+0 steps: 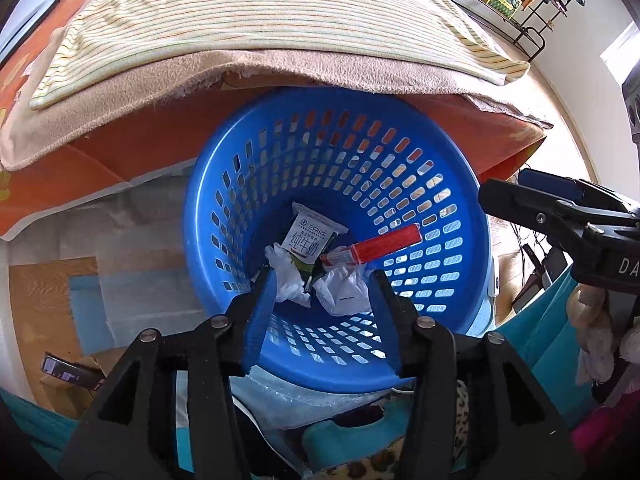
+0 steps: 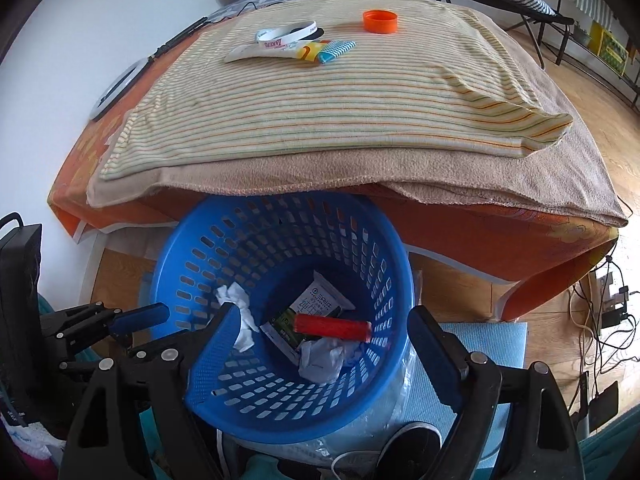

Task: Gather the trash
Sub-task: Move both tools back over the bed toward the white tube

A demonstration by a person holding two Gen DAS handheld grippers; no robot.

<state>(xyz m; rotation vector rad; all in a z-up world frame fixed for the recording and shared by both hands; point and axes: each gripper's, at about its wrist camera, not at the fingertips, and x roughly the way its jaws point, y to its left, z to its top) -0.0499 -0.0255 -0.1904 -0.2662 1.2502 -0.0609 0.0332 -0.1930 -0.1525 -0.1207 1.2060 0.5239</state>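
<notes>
The striped, ribbed cloth (image 2: 320,112) is seen draped over a fuzzy beige blanket (image 2: 460,176). Below its near edge, the round blue basket (image 2: 192,392) of perforated plastic is tilted open. Inside lie a flat milk carton (image 1: 306,236), crumpled white paper (image 1: 344,292) and a slim red box (image 1: 388,244), its long axis running left to right. The left gripper (image 1: 324,288) is held half-spread above the trash, nothing gripped. The right gripper (image 2: 320,320) is held wide, empty.

Both grippers point steeply downward, side by side. The left gripper (image 1: 320,292) stands partly open, nothing pressed between its pads. The right gripper (image 2: 324,332) gapes wide, empty.
</notes>
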